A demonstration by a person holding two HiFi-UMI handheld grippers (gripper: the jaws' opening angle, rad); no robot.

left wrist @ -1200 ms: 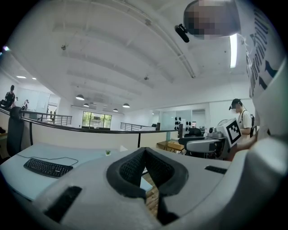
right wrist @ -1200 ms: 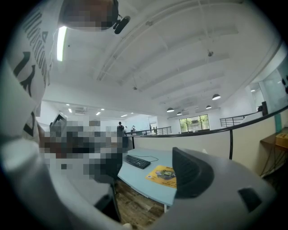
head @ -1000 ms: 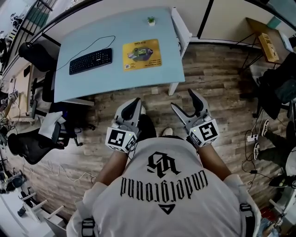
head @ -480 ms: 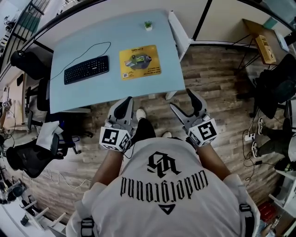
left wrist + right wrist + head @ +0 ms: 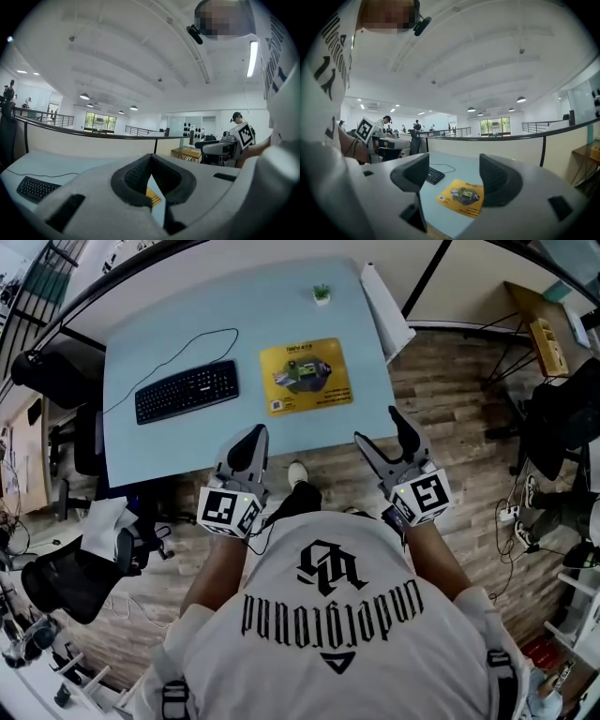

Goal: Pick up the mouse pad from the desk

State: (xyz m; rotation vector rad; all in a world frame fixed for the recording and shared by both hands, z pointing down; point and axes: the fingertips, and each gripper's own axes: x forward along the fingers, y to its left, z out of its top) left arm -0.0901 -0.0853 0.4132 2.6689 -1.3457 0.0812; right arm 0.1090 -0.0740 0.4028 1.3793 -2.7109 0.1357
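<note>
left hand-held gripper (image 5: 249,443) clenched, empty | right hand-held gripper (image 5: 382,431) released, empty | risk: thin mouse pad (image 5: 306,377) may slide on tabletop (image 5: 178,329), jaws miss edge

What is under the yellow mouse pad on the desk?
The mouse pad lies flat on the light-blue desk. Anything beneath the pad is covered.

so the mouse pad (image 5: 306,377) sits on the desk (image 5: 178,329), just right of the keyboard (image 5: 187,391), with a little plant (image 5: 322,293) behind it by the far edge. An office chair (image 5: 45,367) stands off the desk's left end.
</note>
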